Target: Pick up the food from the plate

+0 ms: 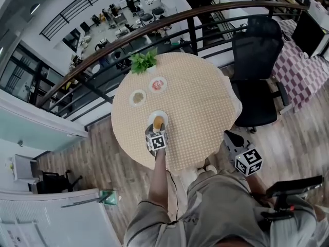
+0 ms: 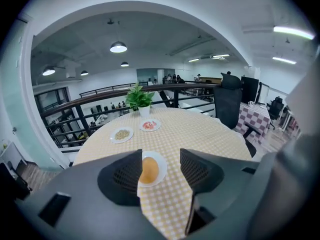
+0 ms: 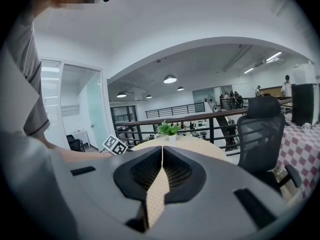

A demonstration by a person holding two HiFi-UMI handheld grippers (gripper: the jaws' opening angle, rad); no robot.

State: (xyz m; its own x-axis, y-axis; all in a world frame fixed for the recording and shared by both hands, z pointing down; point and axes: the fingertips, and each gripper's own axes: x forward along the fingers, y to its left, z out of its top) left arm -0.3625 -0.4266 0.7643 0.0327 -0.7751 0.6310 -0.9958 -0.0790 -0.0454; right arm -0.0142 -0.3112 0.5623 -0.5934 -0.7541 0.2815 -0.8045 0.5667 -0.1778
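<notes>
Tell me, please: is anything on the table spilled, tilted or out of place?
Nothing stands out: the bun sits on its plate, the two other plates lie flat with their food, and the plant stands upright.

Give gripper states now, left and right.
Left gripper: open, tongs apart, food on the plate seen between them, not gripped.
Right gripper: shut, tongs together, empty.

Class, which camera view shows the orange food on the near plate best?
The left gripper view: the orange food sits large and clear on its plate, between the open fingers. The head view shows it small, by the left gripper. The right gripper view does not show it.
</notes>
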